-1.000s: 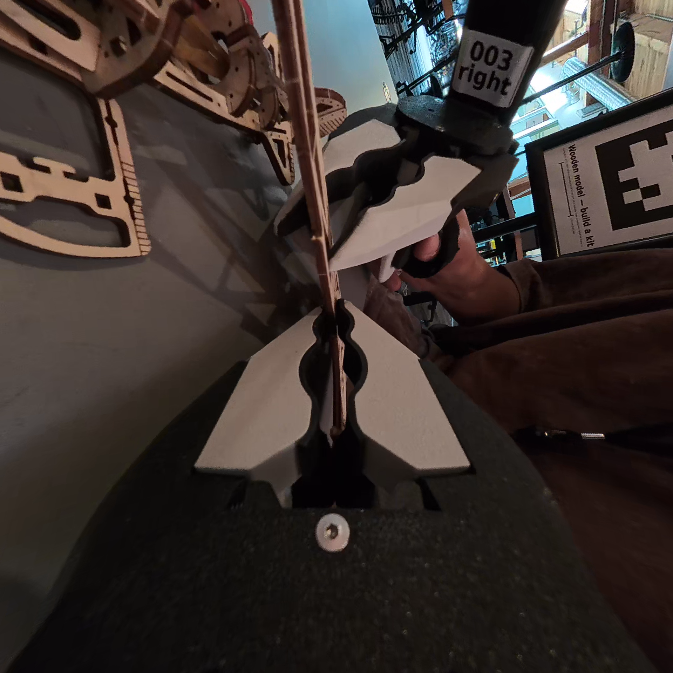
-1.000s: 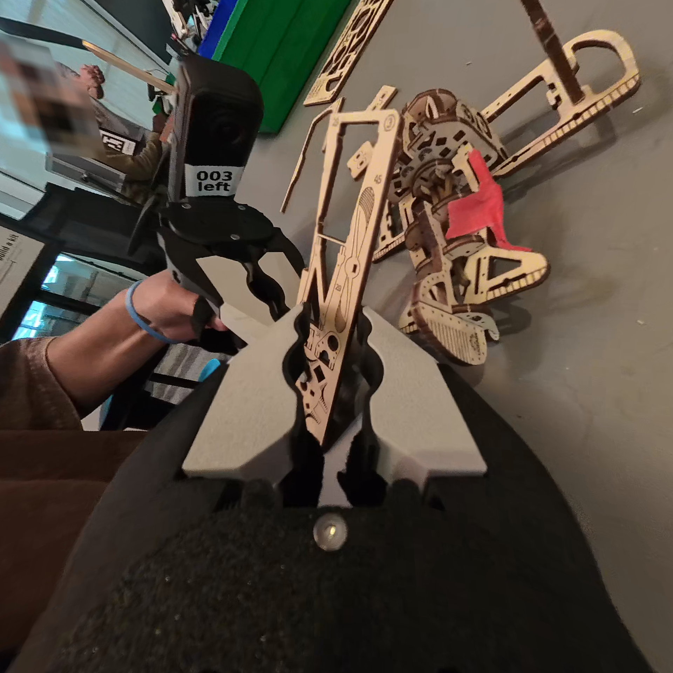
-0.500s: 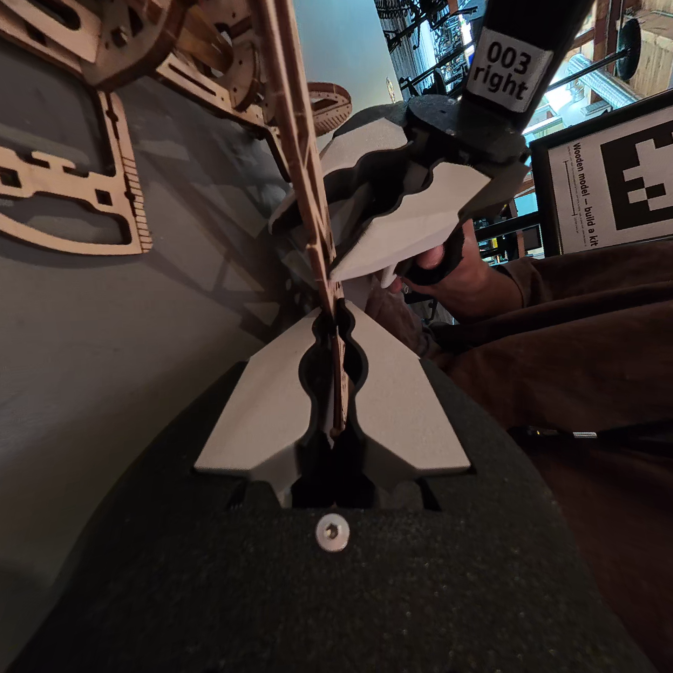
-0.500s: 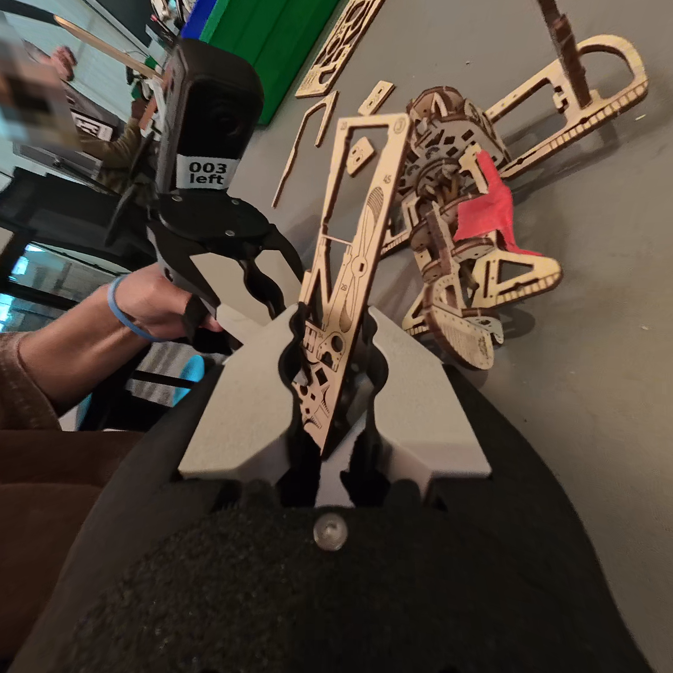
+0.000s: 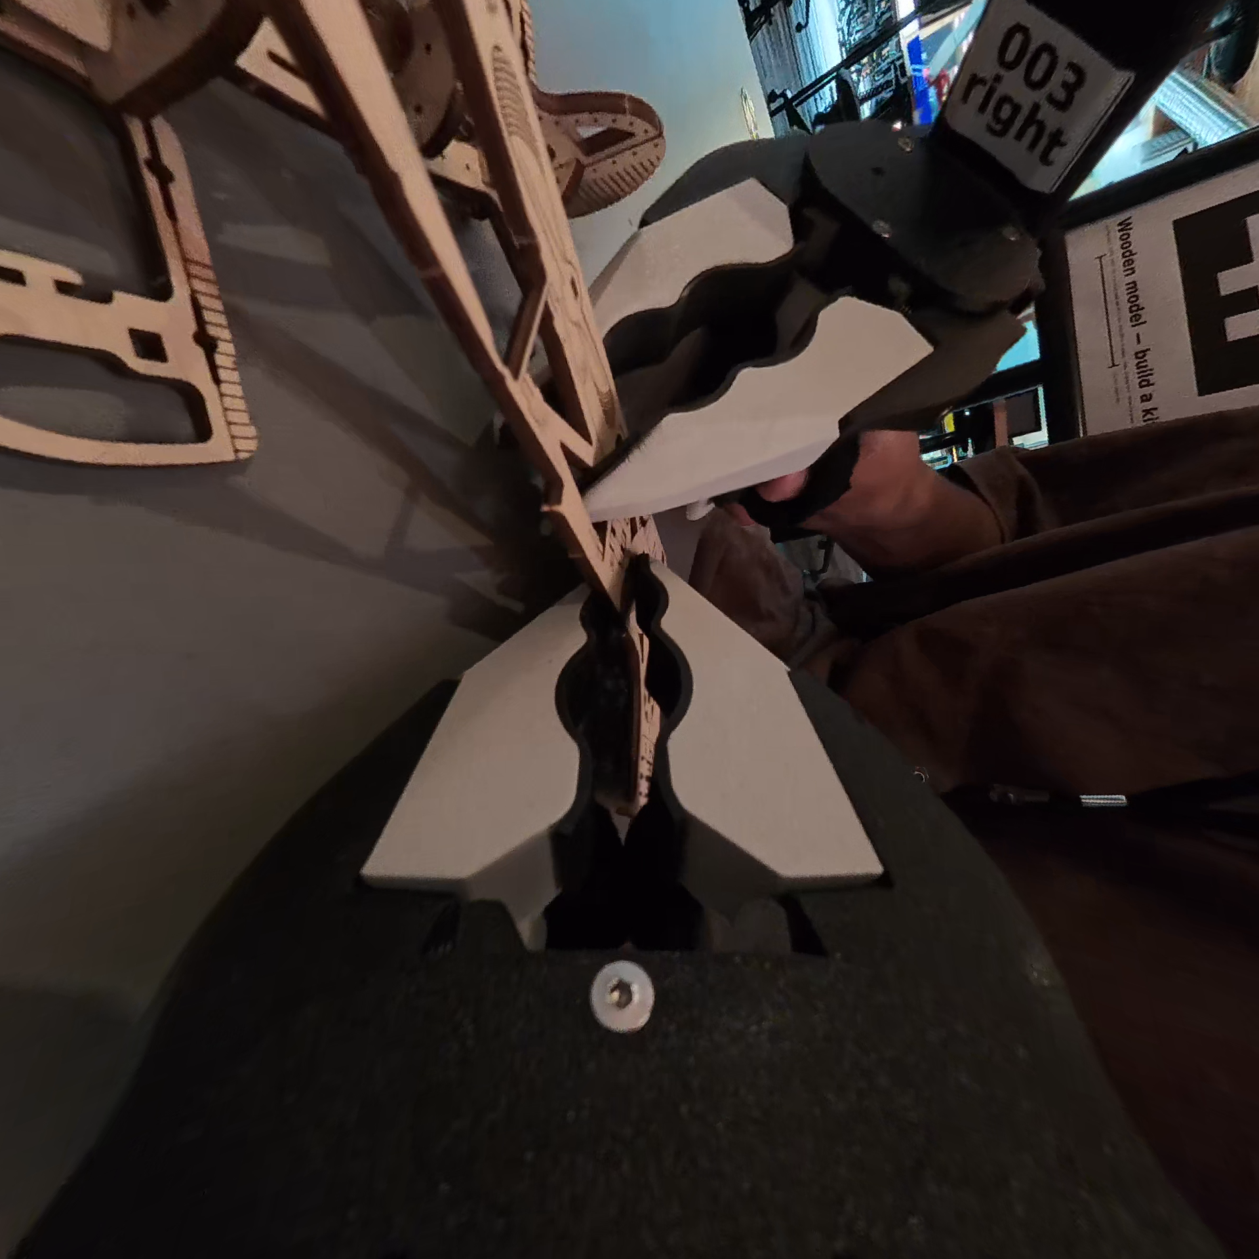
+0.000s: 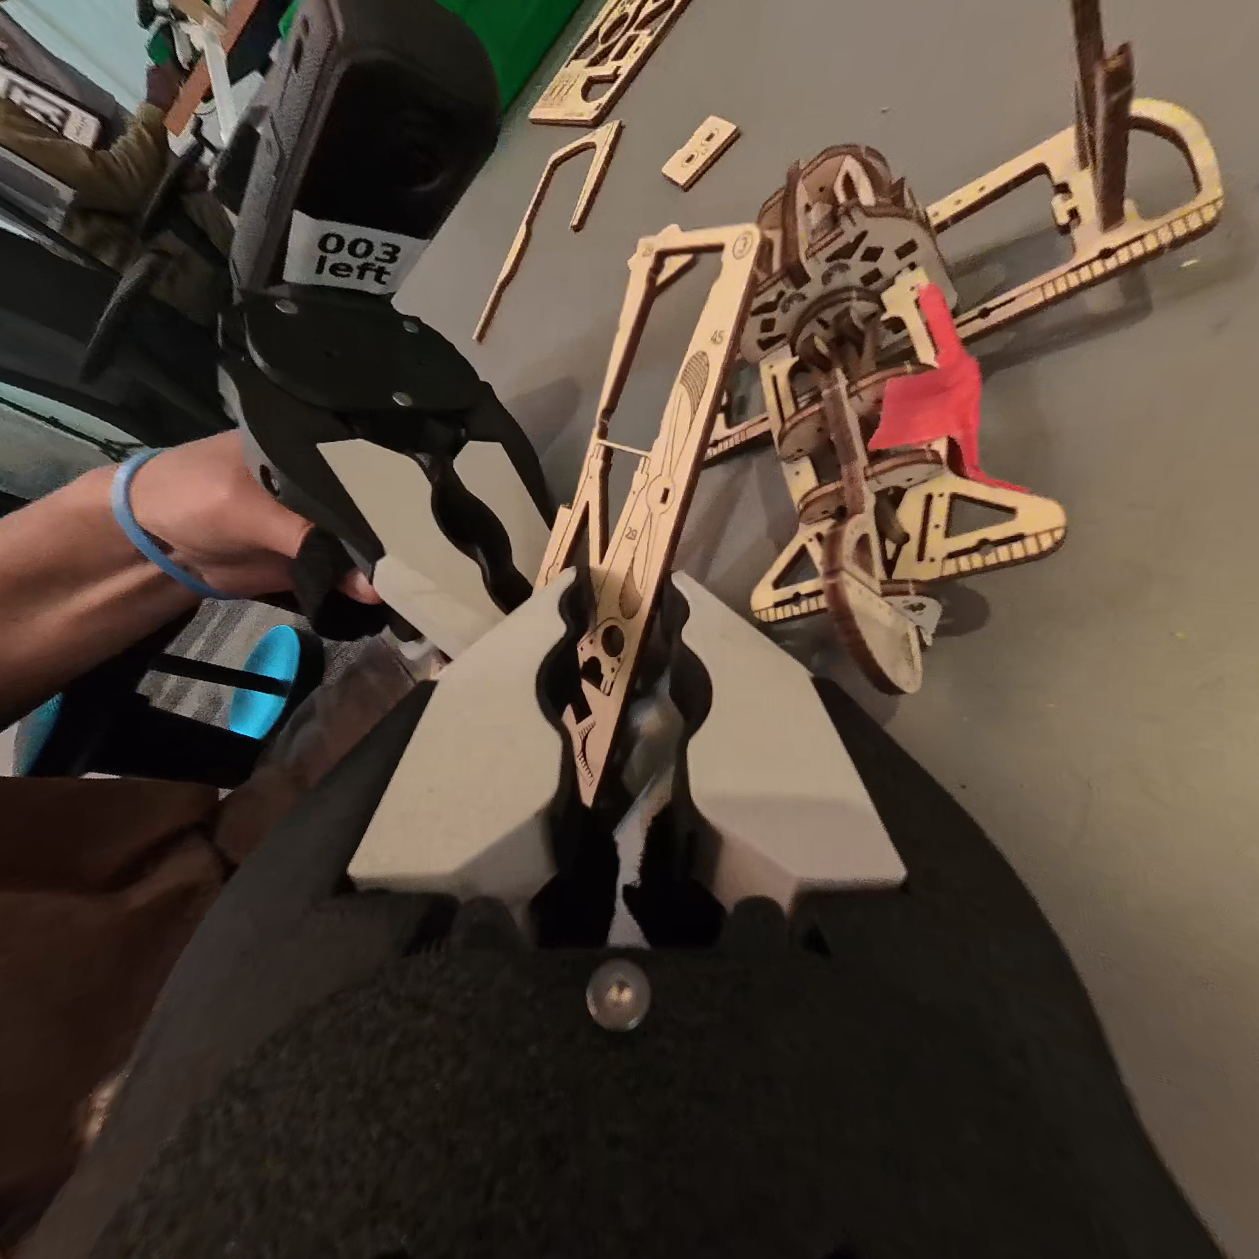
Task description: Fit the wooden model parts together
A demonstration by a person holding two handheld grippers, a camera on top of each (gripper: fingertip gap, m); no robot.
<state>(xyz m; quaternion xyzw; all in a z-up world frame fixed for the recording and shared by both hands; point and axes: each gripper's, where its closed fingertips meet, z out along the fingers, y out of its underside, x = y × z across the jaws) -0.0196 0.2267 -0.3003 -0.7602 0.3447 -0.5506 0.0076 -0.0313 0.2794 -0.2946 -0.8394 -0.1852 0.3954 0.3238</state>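
A thin laser-cut wooden parts sheet [image 5: 572, 327] is held up off the grey table between both grippers. My left gripper [image 5: 623, 586] is shut on its lower end. My right gripper [image 6: 623, 593] has the same sheet [image 6: 681, 422] slanting across between its fingers, touching both. In the left wrist view the right gripper [image 5: 593, 477] comes in from the upper right. In the right wrist view the left gripper [image 6: 518, 586] comes in from the left. The part-built wooden model [image 6: 851, 409], with a red piece [image 6: 933, 402] on it, lies on the table behind the sheet.
A long toothed wooden frame [image 6: 1022, 225] lies beyond the model and also shows in the left wrist view [image 5: 204, 340]. A U-shaped strip [image 6: 558, 197], a small rectangular piece [image 6: 702, 150] and another parts sheet [image 6: 613, 61] lie farther back. A framed sign [image 5: 1158, 306] stands at the right. The left gripper's tips are roughly 5 cm from the right gripper's. The red piece [image 6: 933, 402] lies around 8 cm away from my right fingertips.
The sheet has twisted: edge-on before in the left wrist view, it now leans left and shows its face. The right gripper has swung with it. Both grips have stayed on.
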